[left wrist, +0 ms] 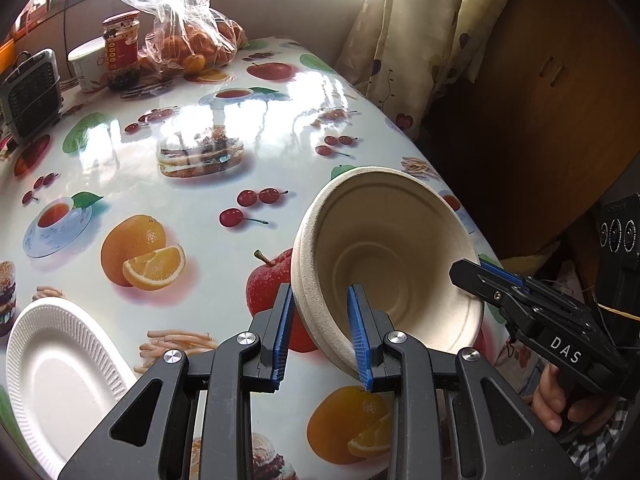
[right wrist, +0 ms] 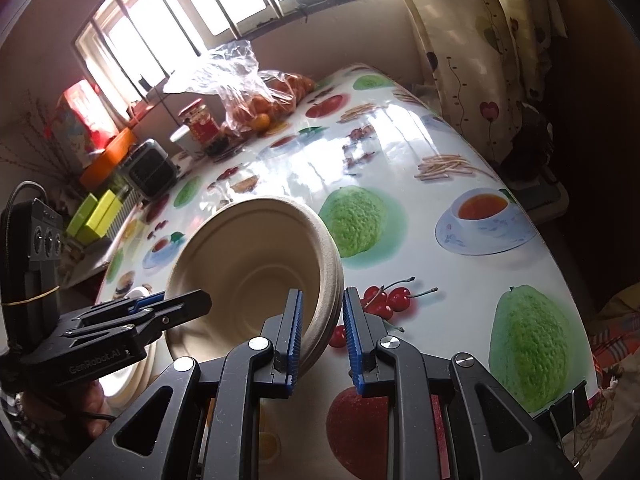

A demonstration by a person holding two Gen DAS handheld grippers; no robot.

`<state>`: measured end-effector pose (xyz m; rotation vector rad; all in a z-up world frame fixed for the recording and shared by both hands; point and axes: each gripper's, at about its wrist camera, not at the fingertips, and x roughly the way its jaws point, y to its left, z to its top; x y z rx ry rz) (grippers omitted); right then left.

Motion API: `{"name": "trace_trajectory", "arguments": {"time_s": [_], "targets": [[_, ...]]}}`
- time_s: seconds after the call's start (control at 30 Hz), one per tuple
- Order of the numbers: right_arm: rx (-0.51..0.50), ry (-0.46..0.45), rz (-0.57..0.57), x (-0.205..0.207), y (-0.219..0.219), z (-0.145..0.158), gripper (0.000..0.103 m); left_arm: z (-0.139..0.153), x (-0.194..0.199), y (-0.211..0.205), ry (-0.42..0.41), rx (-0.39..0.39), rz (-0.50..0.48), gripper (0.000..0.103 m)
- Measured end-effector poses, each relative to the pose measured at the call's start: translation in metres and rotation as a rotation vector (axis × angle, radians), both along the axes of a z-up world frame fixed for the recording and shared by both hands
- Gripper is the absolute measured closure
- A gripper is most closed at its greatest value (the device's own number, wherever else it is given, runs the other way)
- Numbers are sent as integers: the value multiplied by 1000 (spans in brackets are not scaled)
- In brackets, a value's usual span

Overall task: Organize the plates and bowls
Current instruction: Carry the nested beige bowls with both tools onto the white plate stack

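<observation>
A stack of beige paper bowls (left wrist: 384, 252) is held tilted above the table, its opening facing me. My left gripper (left wrist: 320, 312) is shut on the stack's left rim, one finger outside and one inside. My right gripper (right wrist: 320, 312) is shut on the opposite rim of the same stack (right wrist: 248, 264). Each gripper shows in the other's view: the right one in the left wrist view (left wrist: 480, 276), the left one in the right wrist view (right wrist: 176, 300). A white ribbed paper plate (left wrist: 60, 376) lies on the table at the lower left and shows behind the left gripper (right wrist: 132, 372).
The table (left wrist: 160, 152) has a glossy fruit-print cloth. At its far end stand a bag of oranges (left wrist: 192, 44), a red-lidded jar (left wrist: 122, 52), a white tub (left wrist: 86, 64) and a small grey heater (left wrist: 30, 92). A curtain (left wrist: 420, 40) and a wooden cabinet (left wrist: 540, 80) are on the right.
</observation>
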<state>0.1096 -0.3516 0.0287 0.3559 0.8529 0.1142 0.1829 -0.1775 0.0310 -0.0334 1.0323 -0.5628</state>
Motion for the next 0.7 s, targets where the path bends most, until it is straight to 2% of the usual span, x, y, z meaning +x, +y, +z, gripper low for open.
{"name": "trace_trajectory", "arguments": {"time_s": [0.7], "targets": [[9, -37, 99, -1, 48, 20, 83, 23, -20, 55, -54, -19, 102, 74]]}}
